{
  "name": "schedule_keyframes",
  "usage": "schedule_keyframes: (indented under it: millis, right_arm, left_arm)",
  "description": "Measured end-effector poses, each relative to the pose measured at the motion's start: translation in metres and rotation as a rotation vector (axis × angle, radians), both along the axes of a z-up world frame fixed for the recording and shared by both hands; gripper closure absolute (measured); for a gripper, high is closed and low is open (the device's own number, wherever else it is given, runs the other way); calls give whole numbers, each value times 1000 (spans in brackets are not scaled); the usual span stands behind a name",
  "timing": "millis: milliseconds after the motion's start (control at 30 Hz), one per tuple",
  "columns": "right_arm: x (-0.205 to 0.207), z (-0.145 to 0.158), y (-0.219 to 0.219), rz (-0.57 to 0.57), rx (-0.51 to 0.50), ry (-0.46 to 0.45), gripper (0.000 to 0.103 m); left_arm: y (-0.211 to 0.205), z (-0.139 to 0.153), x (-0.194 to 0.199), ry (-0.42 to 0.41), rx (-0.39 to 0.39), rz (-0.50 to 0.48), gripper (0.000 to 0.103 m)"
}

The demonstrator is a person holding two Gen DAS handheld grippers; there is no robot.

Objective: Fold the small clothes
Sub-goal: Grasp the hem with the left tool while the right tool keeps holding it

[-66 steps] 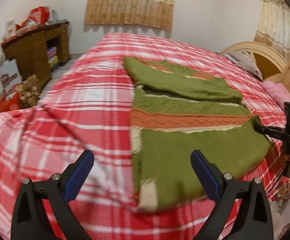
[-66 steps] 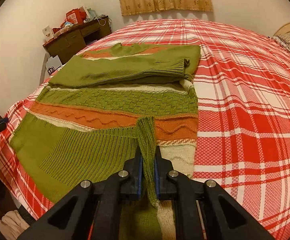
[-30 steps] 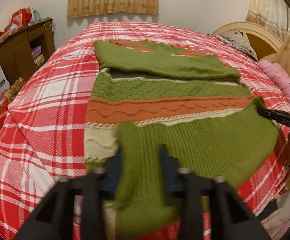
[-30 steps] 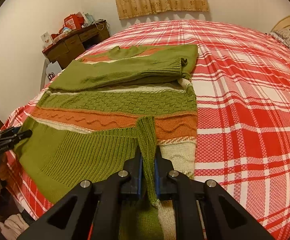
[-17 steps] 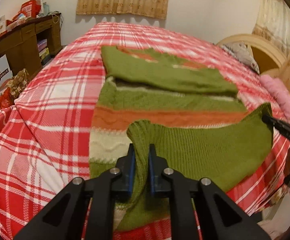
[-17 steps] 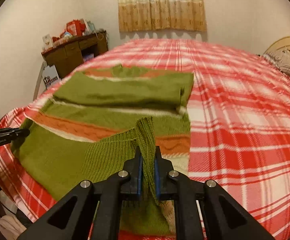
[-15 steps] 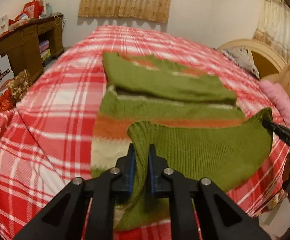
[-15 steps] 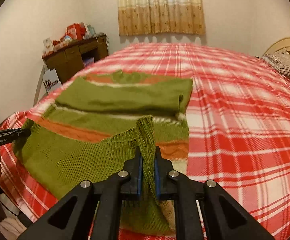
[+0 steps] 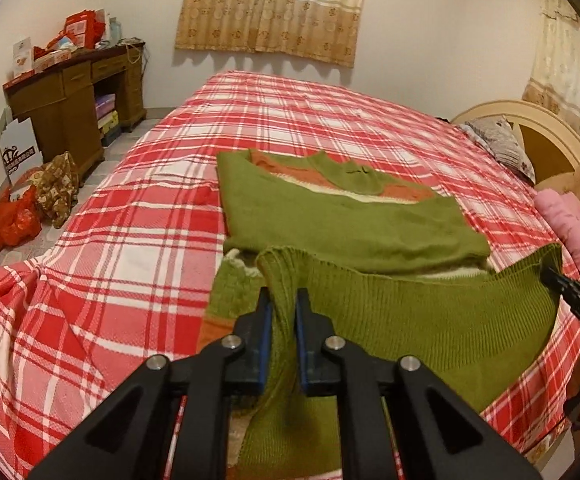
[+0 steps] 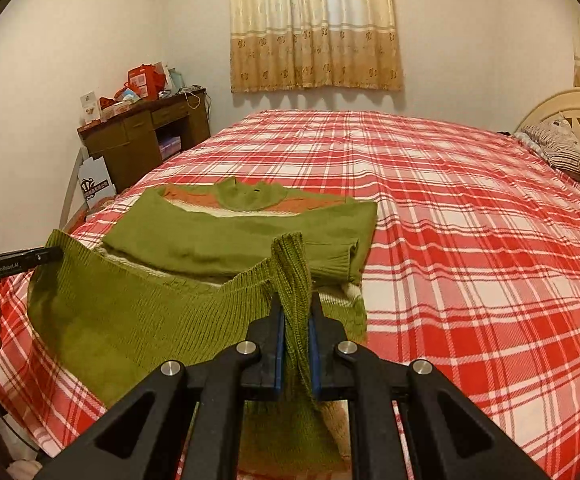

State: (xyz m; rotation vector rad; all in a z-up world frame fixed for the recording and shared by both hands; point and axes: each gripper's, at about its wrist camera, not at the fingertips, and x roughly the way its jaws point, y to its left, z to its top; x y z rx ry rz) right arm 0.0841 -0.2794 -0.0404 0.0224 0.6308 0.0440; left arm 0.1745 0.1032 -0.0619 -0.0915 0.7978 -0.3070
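A green knit sweater (image 9: 354,224) with orange and cream stripes lies on the red plaid bed (image 9: 138,240), sleeves folded across its chest. My left gripper (image 9: 281,300) is shut on one corner of the ribbed green hem. My right gripper (image 10: 295,304) is shut on the other hem corner (image 10: 290,256). The hem (image 10: 138,308) hangs lifted between the two grippers, above the sweater's body (image 10: 226,240). The right gripper's tip (image 9: 566,288) shows at the right edge of the left wrist view; the left gripper's tip (image 10: 22,262) shows at the left edge of the right wrist view.
A brown wooden desk (image 9: 70,96) with red boxes stands by the far left wall, with bags on the floor beside it (image 9: 30,208). Pillows (image 9: 502,148) and a pink cloth (image 9: 574,224) lie by the headboard on the right. Curtains (image 10: 314,28) hang behind.
The left gripper closed on the hem corner. Both grippers then rose, lifting the hem off the bed so it now covers the orange and cream stripes in both views.
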Motion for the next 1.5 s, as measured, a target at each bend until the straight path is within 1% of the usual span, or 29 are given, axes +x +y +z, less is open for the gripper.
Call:
schedule_keyframes:
  millis: [67,167,367,433,567,633,667,700,767,833,867,933,967,1000,1067,1133,1167,1267,1333,1367,1433,1467,1500]
  right_arm:
    - [4,4,-1,-4,4,-4,94]
    - [12,9,-2,-3,-1,-13,94]
    - [33,17,-1,5,-14,-20,94]
    - [39,15,0,6,-14,-6,94]
    - [41,8,-1,1,2,16,94]
    - [38,2,-4,-5,20,26,94]
    - [36,0,-6,-7,28,32,94]
    - [34,-3,-8,-12,36,41,94]
    - [30,-8,-12,-19,46,54,94]
    - [27,-11,-14,-23,53,63,94]
    - [26,-12,-14,-25,56,67,94]
    - [24,-14,-16,-26,63,71,94]
    - [23,-15,-16,-26,64,73,94]
    - [22,-16,-16,-27,65,75,94]
    - [22,-17,-17,-27,66,79,94]
    - [21,-19,-17,-27,66,83,94]
    - [22,-19,-17,-27,66,84,94]
    - [22,-21,-18,-29,74,86,94]
    - [22,-21,-18,-29,78,85,94]
    - [22,-22,-18,-29,79,86,94]
    - [22,-23,-18,-31,80,91,94]
    - [23,-25,-18,-32,81,96,94]
    - [23,-26,-18,-34,82,99,94]
  left_arm:
    - [0,2,4,-1,0,10,92]
    - [0,7,14,-7,11,30,96]
    - [8,16,36,-20,15,85,97]
    - [9,17,43,-15,26,81,97]
    - [8,10,47,31,32,16,95]
    - [7,-1,44,70,31,-34,84]
    - [5,-6,42,83,37,-51,66]
    - [2,-13,39,89,52,-67,45]
    - [-4,-21,33,67,93,-83,30]
    - [-12,-29,32,61,145,-82,30]
    - [-15,-36,36,83,145,-84,30]
    - [-18,-41,41,108,114,-100,35]
    - [-21,-44,43,118,105,-110,45]
    - [-21,-44,43,120,104,-112,46]
    - [-24,-44,42,112,101,-115,46]
    - [-23,-43,40,109,77,-125,46]
    - [-23,-44,40,112,68,-128,46]
    - [-21,-52,48,141,71,-110,46]
    - [-19,-58,54,161,49,-105,45]
    - [-20,-58,55,158,46,-106,43]
    - [-24,-59,55,154,56,-107,44]
    - [-27,-59,54,148,73,-103,51]
    - [-30,-59,52,135,99,-97,70]
